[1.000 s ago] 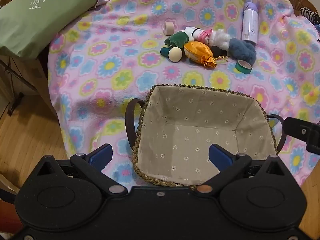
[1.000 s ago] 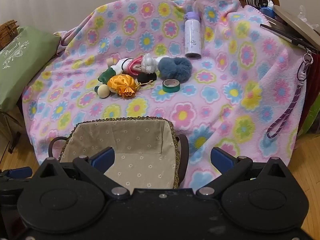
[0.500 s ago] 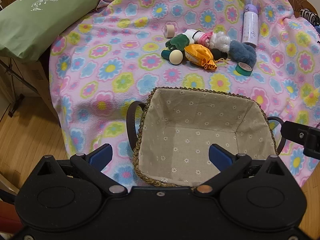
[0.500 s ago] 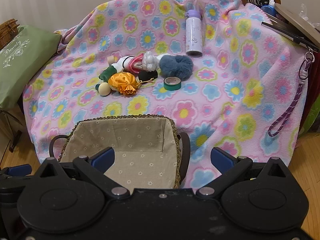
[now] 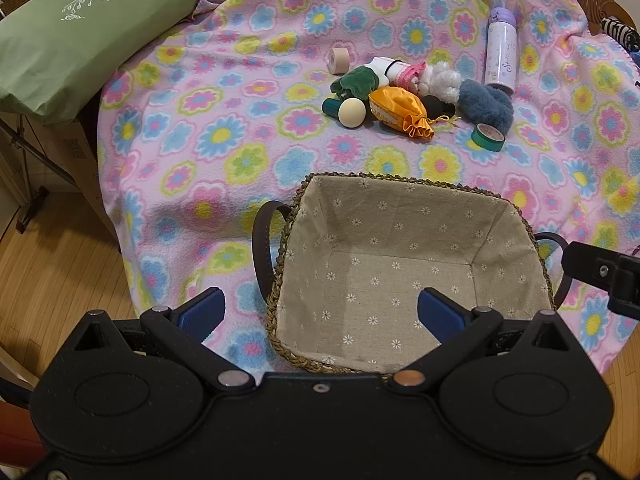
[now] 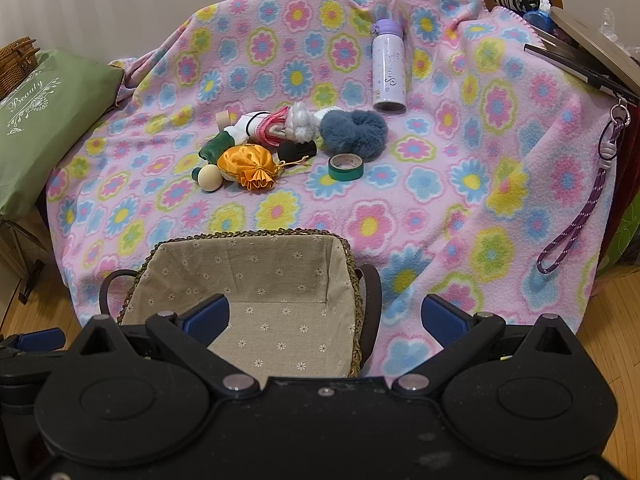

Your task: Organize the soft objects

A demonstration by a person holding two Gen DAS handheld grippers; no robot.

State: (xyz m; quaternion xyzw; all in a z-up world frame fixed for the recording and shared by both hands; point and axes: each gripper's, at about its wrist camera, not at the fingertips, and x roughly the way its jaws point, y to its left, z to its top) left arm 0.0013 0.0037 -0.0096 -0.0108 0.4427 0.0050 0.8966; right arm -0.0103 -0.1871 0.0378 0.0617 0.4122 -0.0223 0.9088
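A woven basket [image 5: 400, 184] with a flowered cloth lining stands empty on the flowered blanket, also in the right wrist view [image 6: 256, 235]. Beyond it lies a pile: an orange satin pouch [image 5: 400, 114] [image 6: 248, 166], a blue fluffy scrunchie [image 5: 486, 106] [image 6: 354, 130], a soft doll in green, pink and white [image 5: 400, 76] [image 6: 264, 128]. My left gripper [image 5: 320, 314] is open and empty over the basket's near left rim. My right gripper [image 6: 326, 316] is open and empty over its near right rim.
A purple bottle [image 5: 500, 56] [image 6: 388, 74], green tape roll [image 5: 488, 136] [image 6: 346, 167], beige tape roll [image 5: 339, 60] and a wooden ball stamp [image 5: 348, 111] lie by the pile. A green cushion [image 5: 80, 20] sits left. A purple strap [image 6: 580, 216] hangs right.
Both grippers have drawn back and risen slightly, so the basket and pile sit lower in view. Nothing was touched; both stay open.
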